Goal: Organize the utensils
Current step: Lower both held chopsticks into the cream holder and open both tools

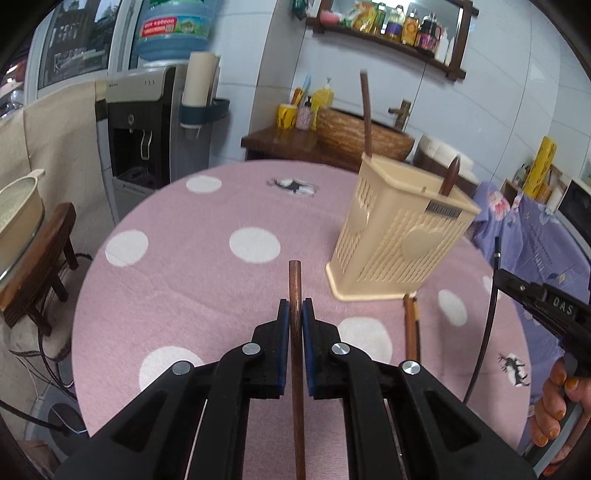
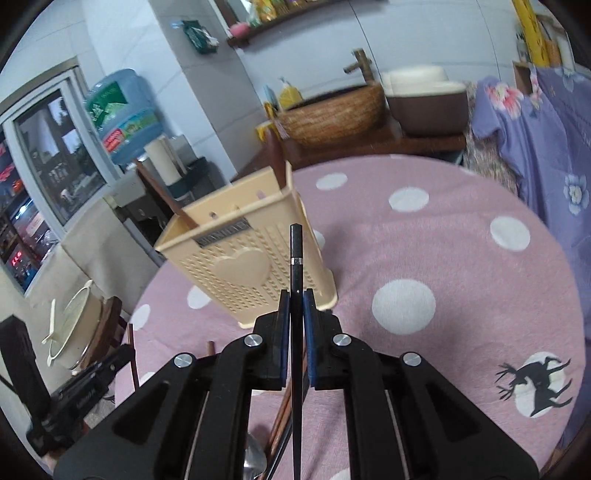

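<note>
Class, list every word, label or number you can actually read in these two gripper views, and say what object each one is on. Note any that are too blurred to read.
"DAS": on the right gripper body, left wrist view.
Water jug label: red band of print, too blurred to read.
Beige utensil holder nameplate: unreadable in both views.
Shelf bottles: labels too small.
Water dispenser: small mark, unreadable.

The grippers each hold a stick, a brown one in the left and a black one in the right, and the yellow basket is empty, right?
Not quite: the basket isn't empty. The left wrist view shows brown wooden handles sticking out of it. The rest is right: the left gripper holds a brown stick, the right gripper a black stick.
</note>
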